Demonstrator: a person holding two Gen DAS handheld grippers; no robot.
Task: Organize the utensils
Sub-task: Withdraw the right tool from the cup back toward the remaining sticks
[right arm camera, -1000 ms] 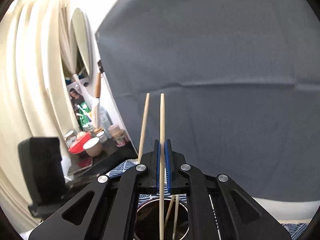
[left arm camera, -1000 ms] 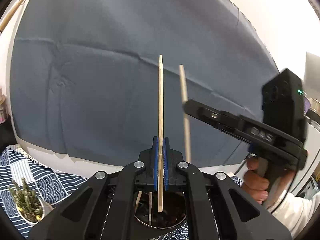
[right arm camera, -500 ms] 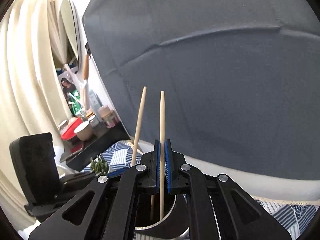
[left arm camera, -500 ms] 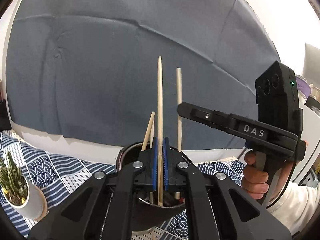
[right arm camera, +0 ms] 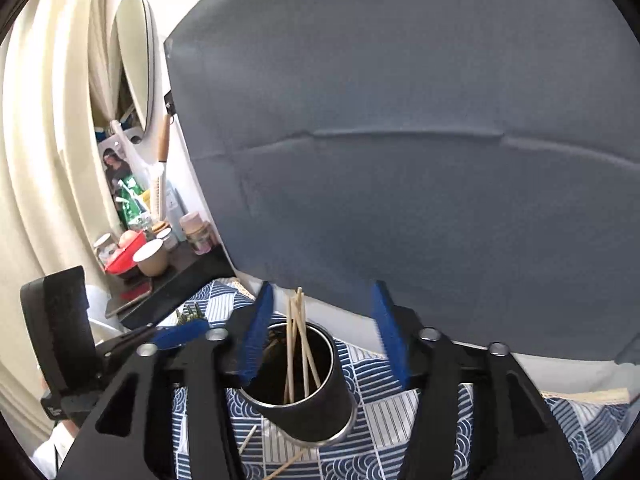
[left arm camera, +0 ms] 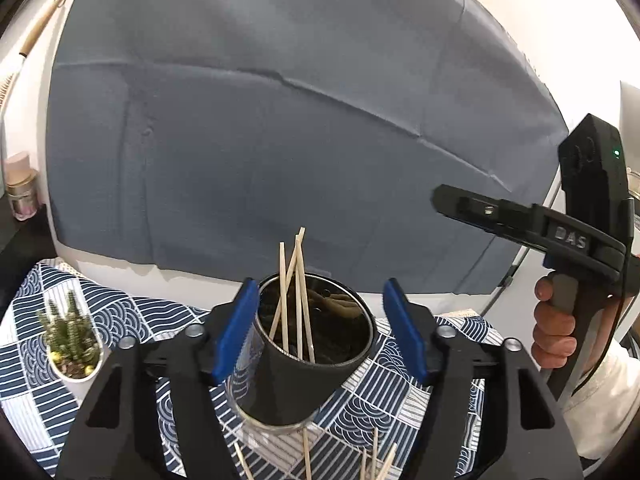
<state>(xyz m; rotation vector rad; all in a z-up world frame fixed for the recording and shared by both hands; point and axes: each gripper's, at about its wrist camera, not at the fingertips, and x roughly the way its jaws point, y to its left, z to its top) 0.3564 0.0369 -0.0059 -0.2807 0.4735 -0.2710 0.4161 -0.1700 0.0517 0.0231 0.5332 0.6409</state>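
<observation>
A dark cylindrical holder (left arm camera: 296, 384) with a shiny rim stands on the blue patterned cloth and holds several wooden chopsticks (left arm camera: 298, 288). My left gripper (left arm camera: 318, 330) is open and empty, its blue pads on either side of the holder's mouth, just above it. My right gripper (right arm camera: 320, 336) is open and empty above the same holder (right arm camera: 316, 400), with the chopsticks (right arm camera: 298, 344) leaning inside. The right gripper also shows at the right of the left wrist view (left arm camera: 520, 220). More loose chopsticks (left arm camera: 376, 460) lie on the cloth in front of the holder.
A small cactus in a white pot (left arm camera: 72, 344) stands left of the holder. A grey cloth backdrop (left arm camera: 280, 140) hangs behind the table. A dark side shelf (right arm camera: 160, 280) with jars, bowls and bottles is at the far left.
Both grippers have opened and let their chopsticks drop into the holder. Both cameras have tilted down, so the holder and cloth now show fully.
</observation>
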